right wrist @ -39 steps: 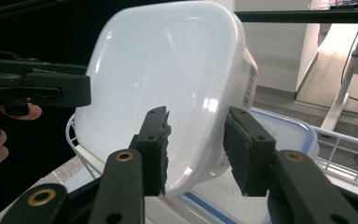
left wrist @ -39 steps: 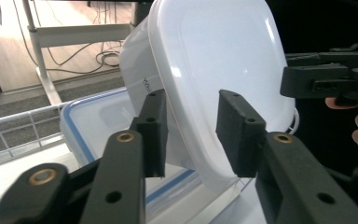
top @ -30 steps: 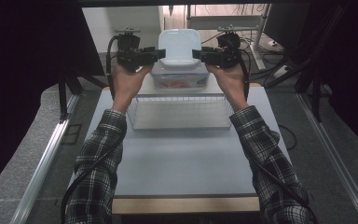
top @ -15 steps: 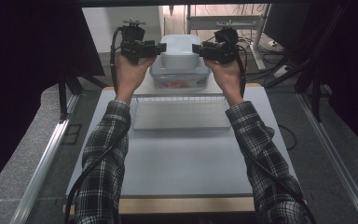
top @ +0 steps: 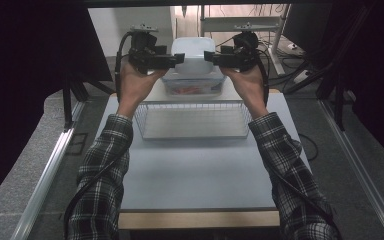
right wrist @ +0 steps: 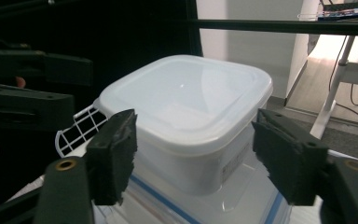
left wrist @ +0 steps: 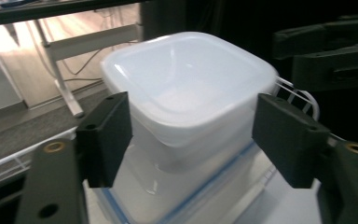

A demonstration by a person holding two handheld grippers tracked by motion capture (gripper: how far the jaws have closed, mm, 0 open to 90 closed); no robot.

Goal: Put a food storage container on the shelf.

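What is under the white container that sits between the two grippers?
The white container rests on a clear lidded box with a blue-trimmed lid. Something reddish shows through the box's wall; the white container covers most of that lid.

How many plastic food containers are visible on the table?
2: a white translucent square container stacked on a clear blue-rimmed lidded container, behind the wire basket. Others may be hidden.

We see a pale blue table [top: 195,175] with a wooden front edge, standing on grey floor [top: 25,165]. Dark curtains [top: 30,50] flank it, and beyond stands a white-framed desk [top: 240,22] on light floor.
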